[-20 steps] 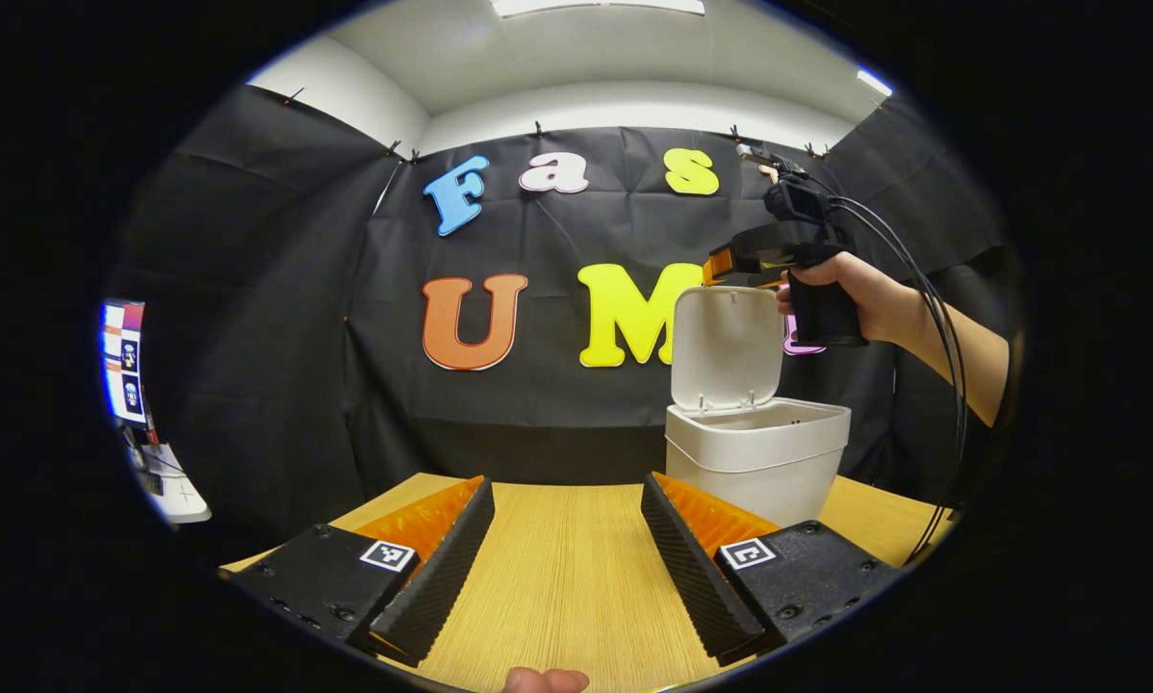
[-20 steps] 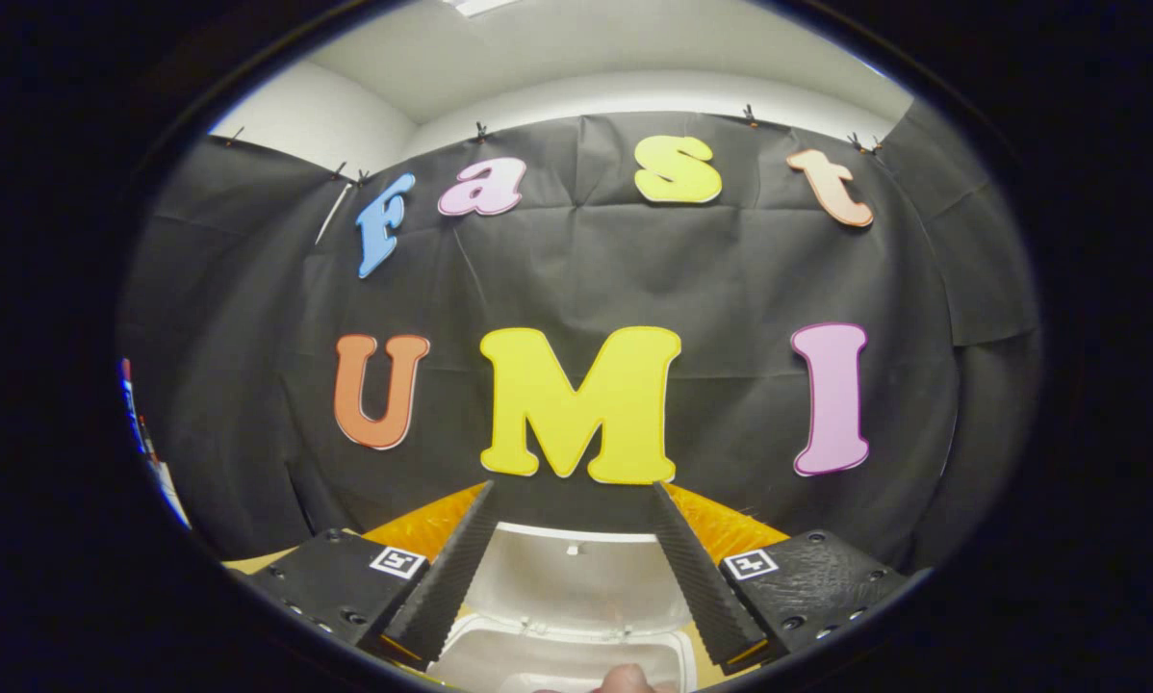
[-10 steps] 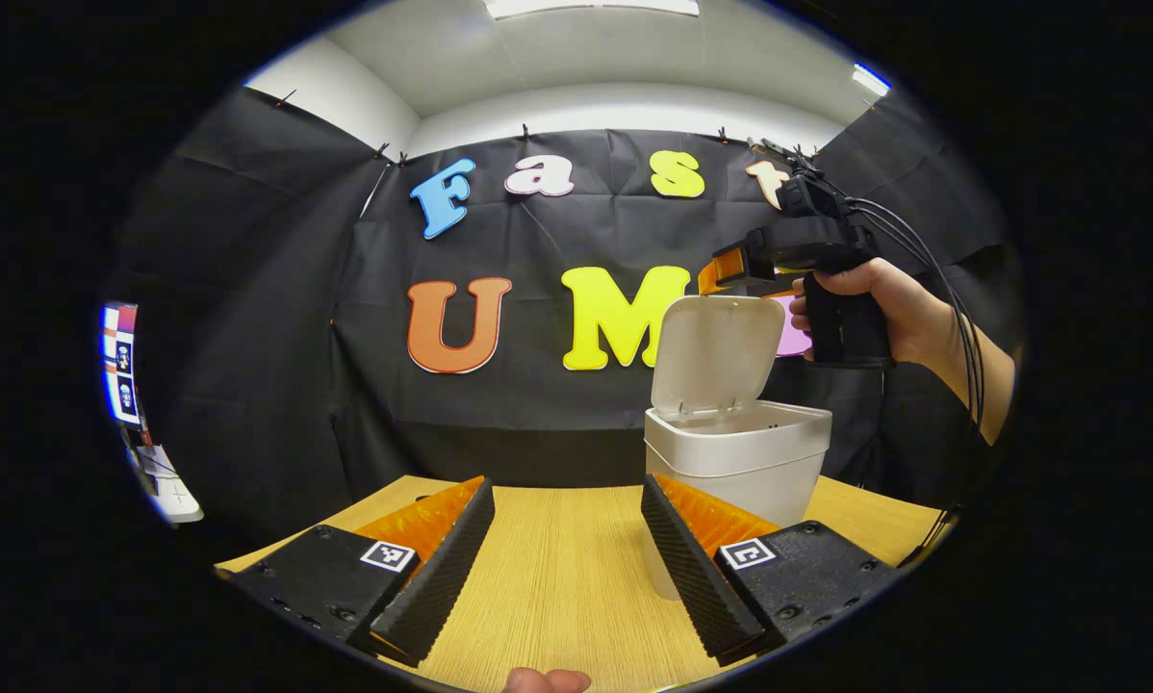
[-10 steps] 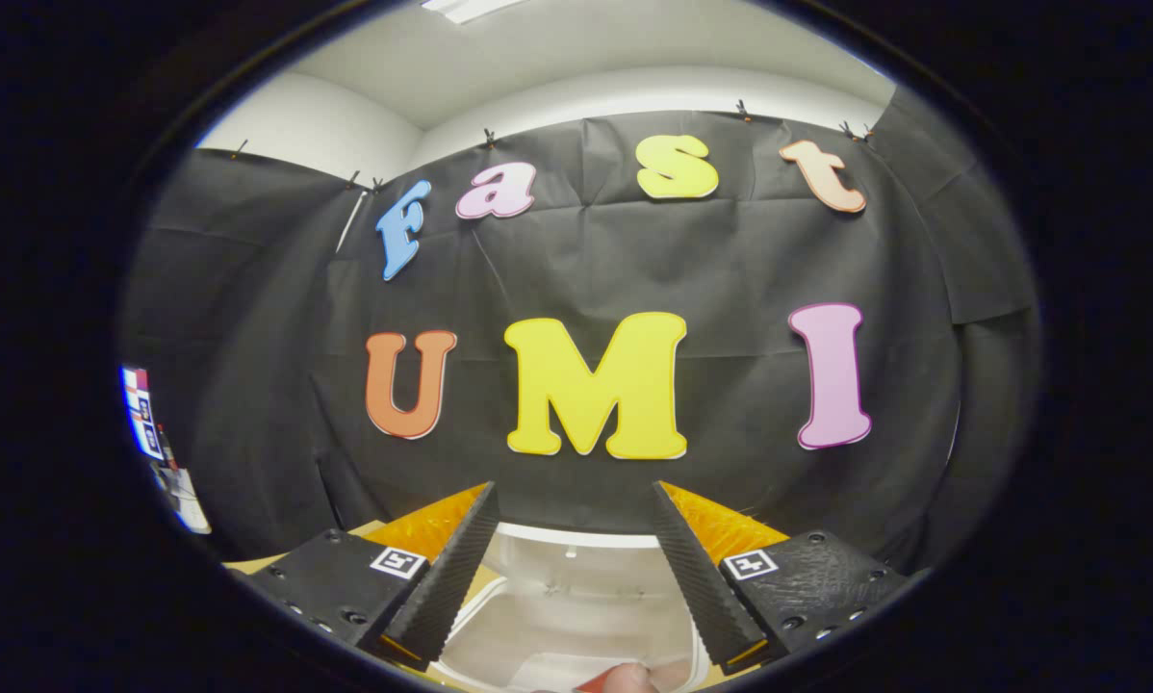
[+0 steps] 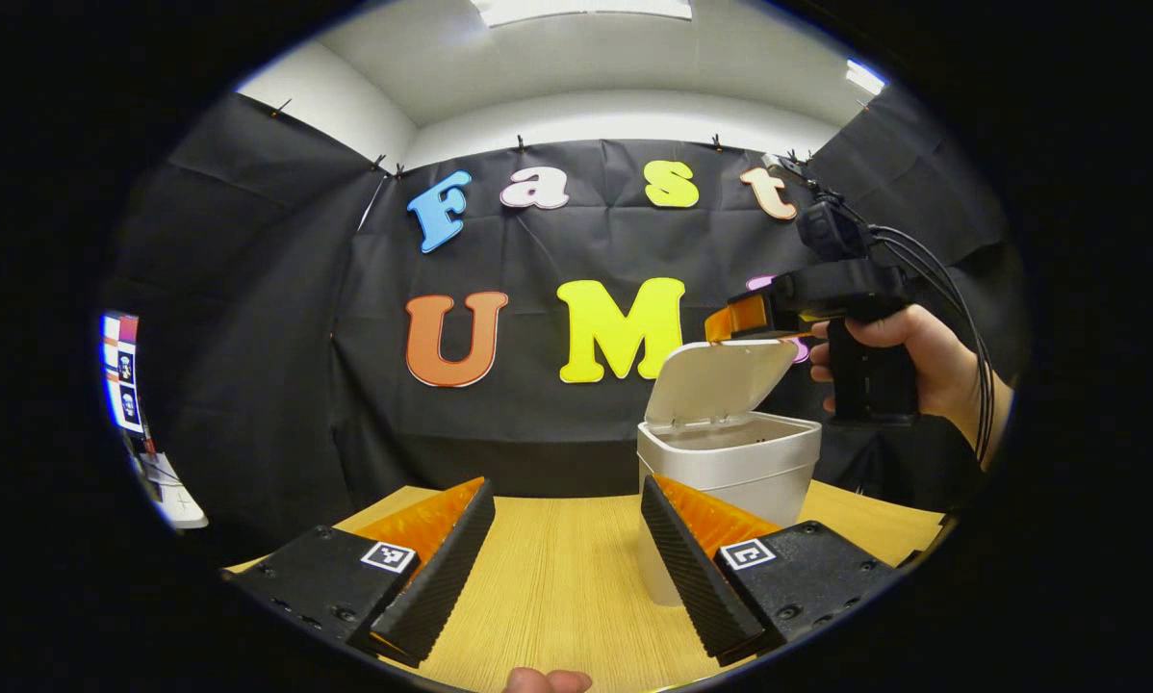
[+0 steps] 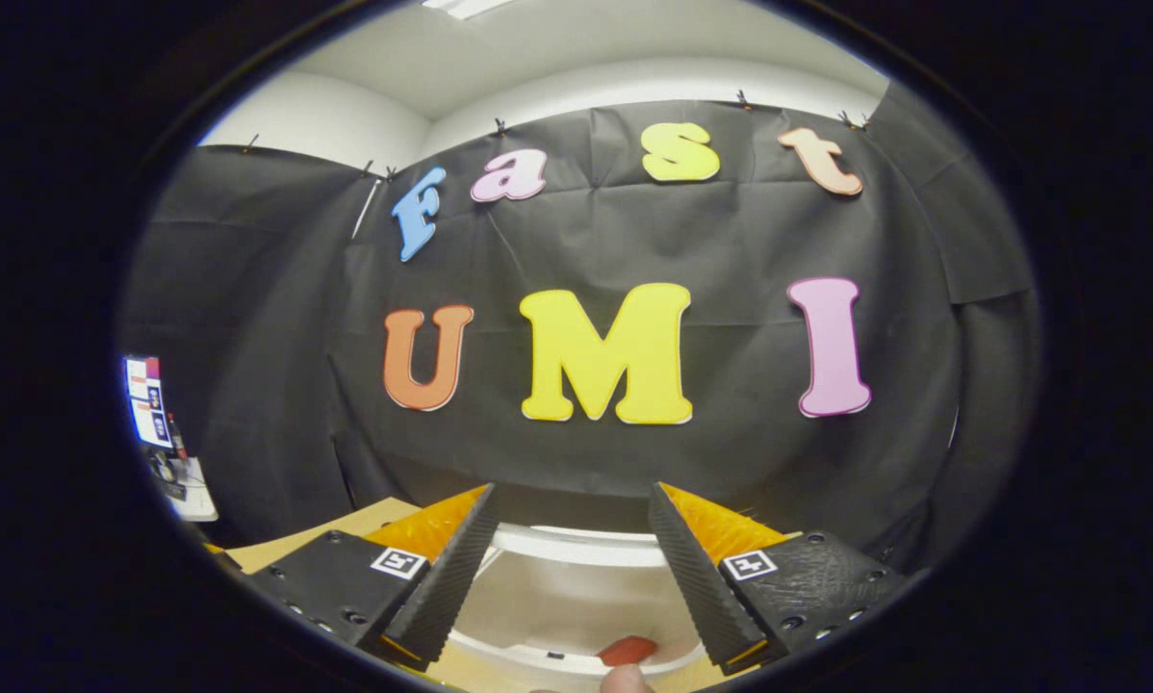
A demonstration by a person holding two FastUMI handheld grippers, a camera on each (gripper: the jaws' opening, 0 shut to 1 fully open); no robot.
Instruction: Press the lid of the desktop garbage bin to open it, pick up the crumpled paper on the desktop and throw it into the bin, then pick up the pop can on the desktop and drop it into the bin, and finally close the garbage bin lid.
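White plastic, the bin [image 5: 726, 462] stands on the wooden desk [image 5: 557, 577] at the far right, its lid [image 5: 716, 380] tilted partway down. The right gripper [image 6: 569, 568] is spread wide and holds nothing, resting on the lid's top; the left gripper [image 5: 567, 558] waits released nearby. Closing is the step in hand; next, a steady downward push until it latches.
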